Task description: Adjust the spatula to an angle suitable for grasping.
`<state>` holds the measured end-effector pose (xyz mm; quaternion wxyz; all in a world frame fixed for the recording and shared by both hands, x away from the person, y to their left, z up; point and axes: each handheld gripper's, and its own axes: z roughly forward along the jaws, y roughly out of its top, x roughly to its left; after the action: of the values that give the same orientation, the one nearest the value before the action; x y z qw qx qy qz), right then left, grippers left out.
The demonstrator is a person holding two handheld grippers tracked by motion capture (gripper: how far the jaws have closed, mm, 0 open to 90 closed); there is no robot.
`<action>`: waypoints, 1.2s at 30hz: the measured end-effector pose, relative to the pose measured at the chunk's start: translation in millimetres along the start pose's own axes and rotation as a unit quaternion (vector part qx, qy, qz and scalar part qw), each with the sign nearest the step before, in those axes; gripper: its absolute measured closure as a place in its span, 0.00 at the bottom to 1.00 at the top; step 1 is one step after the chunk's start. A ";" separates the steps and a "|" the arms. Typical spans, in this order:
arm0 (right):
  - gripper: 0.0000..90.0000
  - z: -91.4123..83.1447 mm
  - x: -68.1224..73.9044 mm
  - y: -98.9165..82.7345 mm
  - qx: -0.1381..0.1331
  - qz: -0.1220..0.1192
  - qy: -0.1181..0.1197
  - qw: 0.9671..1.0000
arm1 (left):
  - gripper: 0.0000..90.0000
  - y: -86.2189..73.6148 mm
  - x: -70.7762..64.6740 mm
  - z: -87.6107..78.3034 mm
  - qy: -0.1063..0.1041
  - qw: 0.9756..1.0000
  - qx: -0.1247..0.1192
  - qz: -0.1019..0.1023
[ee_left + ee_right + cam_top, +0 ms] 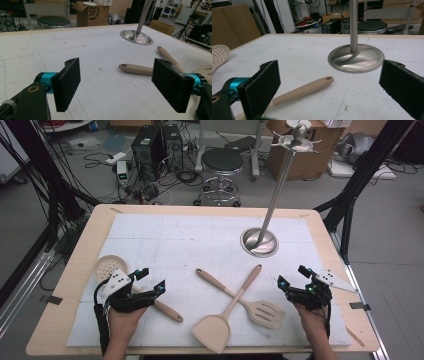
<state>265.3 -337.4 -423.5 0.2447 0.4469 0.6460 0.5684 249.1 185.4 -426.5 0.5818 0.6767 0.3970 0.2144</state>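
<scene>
Two open grippers hovering over utensils on the desk.

The left gripper (148, 279) and right gripper (292, 276) are both gaping (nothing held); the solid spatula (227, 312) is lying between them, so the nearer gripper should be straddling its handle squarely.

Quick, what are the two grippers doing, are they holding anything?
Left gripper: open, holding nothing, over the white mat.
Right gripper: open, holding nothing; a beige utensil handle lies on the mat between its jaws, untouched.

Two crossed spatulas (240, 302) mid-table, skimmer (112, 270) far left, rack stand (259, 241) behind them
</scene>
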 end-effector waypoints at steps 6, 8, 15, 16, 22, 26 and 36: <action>0.03 0.4 0.8 0.2 0.000 0.000 0.001 1.000 | 0.26 -0.2 -0.3 -0.6 0.002 1.000 -0.001 -0.001; 0.03 0.4 0.8 0.1 0.001 0.000 0.002 1.000 | 0.26 -0.2 -0.3 -0.6 0.002 1.000 -0.001 -0.001; 0.03 0.6 1.2 0.4 0.002 0.002 0.004 1.000 | 0.26 -0.3 -0.3 -0.9 0.002 1.000 0.001 0.001; 0.03 0.7 1.1 0.4 0.002 0.001 0.004 1.000 | 0.26 -0.4 -0.3 -0.6 0.002 1.000 0.001 0.001; 0.07 0.9 0.6 0.3 0.003 0.001 0.007 1.000 | 0.26 -0.4 -0.4 -0.9 0.003 1.000 0.002 0.001; 0.23 -0.1 1.5 0.5 0.004 -0.005 0.013 1.000 | 0.27 -0.4 -0.2 -1.7 0.003 1.000 0.001 0.002; 0.49 1.8 2.5 0.3 0.011 -0.004 0.039 0.999 | 0.27 -0.5 0.3 -1.6 0.005 1.000 0.001 0.001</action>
<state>265.7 -334.4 -423.2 0.2164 0.4245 0.6633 0.5771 247.9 186.5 -426.7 0.5791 0.6767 0.3994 0.2174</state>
